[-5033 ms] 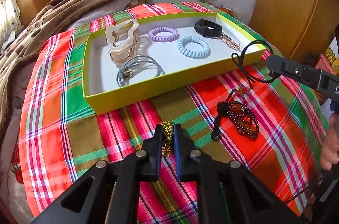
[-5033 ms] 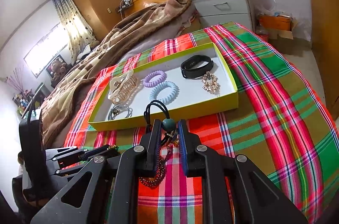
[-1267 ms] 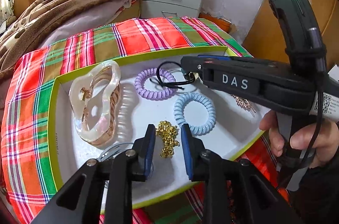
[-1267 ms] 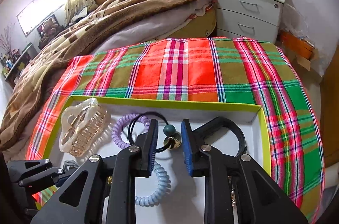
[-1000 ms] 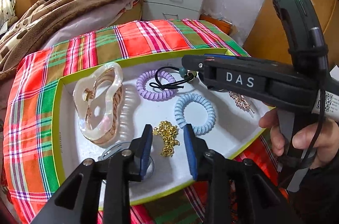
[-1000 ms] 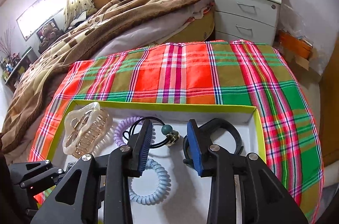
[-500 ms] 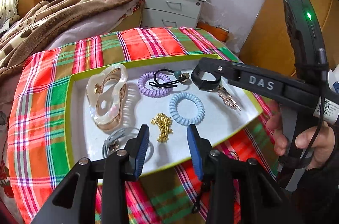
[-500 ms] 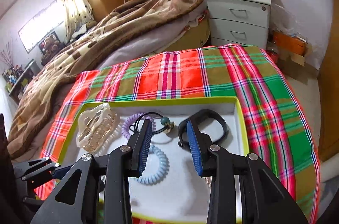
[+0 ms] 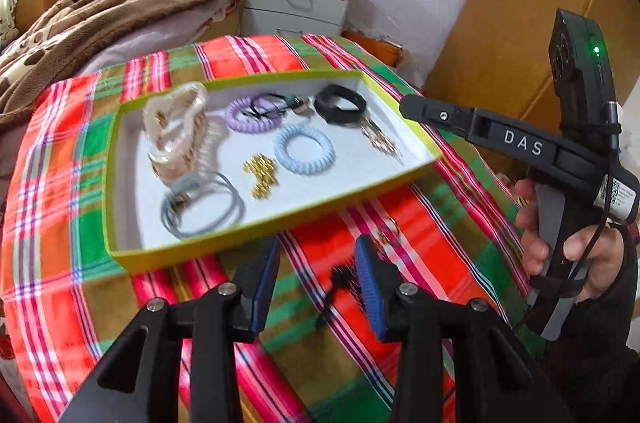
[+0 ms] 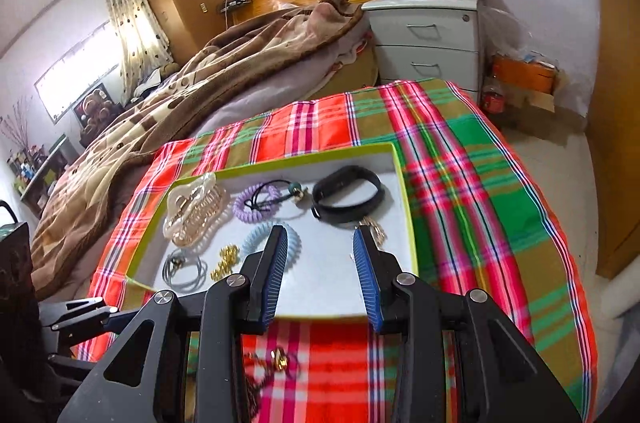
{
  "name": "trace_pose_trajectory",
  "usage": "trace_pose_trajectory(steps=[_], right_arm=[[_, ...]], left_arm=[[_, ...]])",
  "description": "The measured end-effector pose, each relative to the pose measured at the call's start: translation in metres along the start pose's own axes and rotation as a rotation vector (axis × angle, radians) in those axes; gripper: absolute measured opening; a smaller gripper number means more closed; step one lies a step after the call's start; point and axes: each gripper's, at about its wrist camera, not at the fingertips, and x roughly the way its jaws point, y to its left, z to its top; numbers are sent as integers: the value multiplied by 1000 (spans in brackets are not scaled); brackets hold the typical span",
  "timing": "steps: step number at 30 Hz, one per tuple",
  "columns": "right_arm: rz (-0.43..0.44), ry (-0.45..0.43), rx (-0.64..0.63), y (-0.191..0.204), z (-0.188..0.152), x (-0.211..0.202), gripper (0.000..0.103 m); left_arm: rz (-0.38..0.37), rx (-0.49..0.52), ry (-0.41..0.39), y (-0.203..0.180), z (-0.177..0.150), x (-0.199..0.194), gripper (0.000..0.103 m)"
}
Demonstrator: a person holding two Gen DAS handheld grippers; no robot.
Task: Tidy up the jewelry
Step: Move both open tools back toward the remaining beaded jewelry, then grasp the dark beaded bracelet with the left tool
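Observation:
A yellow-green tray [image 9: 248, 227] [image 10: 408, 207] sits on the plaid cloth. It holds a pearly hair claw [image 9: 176, 135], a purple coil tie [image 9: 256, 115] with a black beaded elastic [image 10: 280, 193] across it, a blue coil tie [image 9: 304, 149], a black band [image 9: 340, 103], a gold chain [image 9: 260, 173], grey elastics [image 9: 200, 205] and a gold hairpin [image 9: 378, 139]. A dark beaded necklace [image 9: 348, 283] lies on the cloth in front of the tray. My left gripper [image 9: 316, 279] is open and empty above it. My right gripper [image 10: 320, 271] is open and empty over the tray's near edge.
The plaid cloth [image 10: 480, 191] covers a round table. A bed with a brown blanket [image 10: 200, 83] lies behind. A grey nightstand [image 10: 428, 39] stands at the back. A wooden wardrobe [image 9: 520, 23] is on the right.
Both grippers let go of their pieces in the tray, opened wide and pulled back toward me. The gold chain and the black beaded elastic now lie in the tray.

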Motion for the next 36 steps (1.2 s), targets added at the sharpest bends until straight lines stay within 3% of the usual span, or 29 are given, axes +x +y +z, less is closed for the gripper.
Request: trace_pose_trajectory(steps=[16, 25, 33, 36], right_arm=[[1, -24, 30, -16, -31, -27, 36], [-2, -28, 30, -16, -38, -31, 36], [-8, -18, 24, -12, -42, -32, 36], [-12, -11, 21, -9, -43, -32, 36]], left_arm=[[30, 40, 89, -24, -17, 27, 43], [53, 41, 97, -26, -17, 33, 43], [115, 142, 88, -38, -16, 39, 43], [105, 135, 88, -35, -16, 37, 29]])
